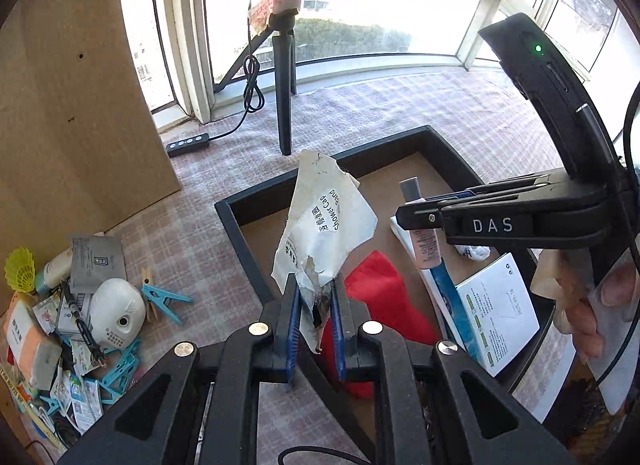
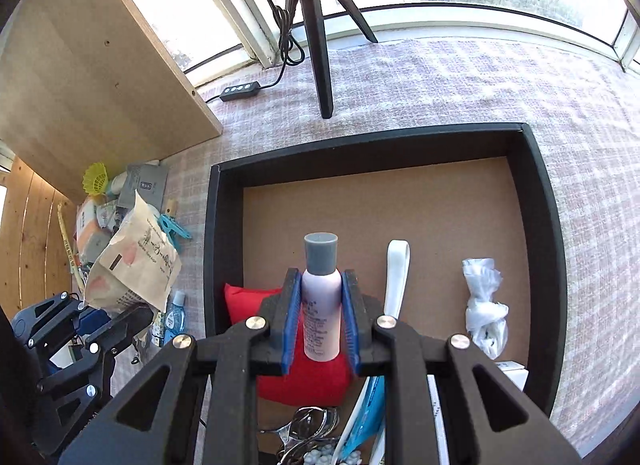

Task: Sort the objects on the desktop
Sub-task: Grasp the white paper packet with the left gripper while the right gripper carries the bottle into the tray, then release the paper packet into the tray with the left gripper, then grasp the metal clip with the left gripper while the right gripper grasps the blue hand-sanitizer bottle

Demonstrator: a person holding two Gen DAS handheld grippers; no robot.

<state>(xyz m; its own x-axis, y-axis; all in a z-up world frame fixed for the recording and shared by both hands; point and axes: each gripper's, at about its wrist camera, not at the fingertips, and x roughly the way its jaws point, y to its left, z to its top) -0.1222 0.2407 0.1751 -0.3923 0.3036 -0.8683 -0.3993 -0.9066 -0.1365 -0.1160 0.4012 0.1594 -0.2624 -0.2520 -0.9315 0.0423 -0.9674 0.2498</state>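
So we've got both grippers loaded over the desk. Our left gripper [image 1: 314, 301] is pinching a torn white paper packet [image 1: 324, 225] printed "Shower Cap", blue pads clamped on its ragged bottom edge, with the rest of it sticking up past the fingertips. From the right wrist view the same packet [image 2: 134, 261] shows its tan back side, held up over the clutter pile.

Our right gripper [image 2: 320, 313] is closed on a pale pink bottle [image 2: 322, 305] with a grey cap, squeezed between the blue pads and pointing away from the camera. In the left wrist view that bottle [image 1: 426, 241] hangs over the right part of the box.

Under both is a black-walled box [image 2: 224, 225] with a brown cardboard floor, sitting on a pink plaid cloth [image 2: 480, 77]. Inside we can see a red cloth pouch [image 2: 240, 299], a white strap-like piece [image 2: 396, 277], a crumpled white plastic wrapper [image 2: 484, 305] and a blue-and-white leaflet [image 1: 500, 305] near the front.

Left of the box is the unsorted heap: a yellow shuttlecock [image 1: 19, 269], a white egg-shaped gadget [image 1: 116, 313], blue clothespins [image 1: 164, 299], an orange packet [image 1: 28, 341] and lots of small sachets. A black tripod [image 2: 320, 45] stands behind the box by the window.
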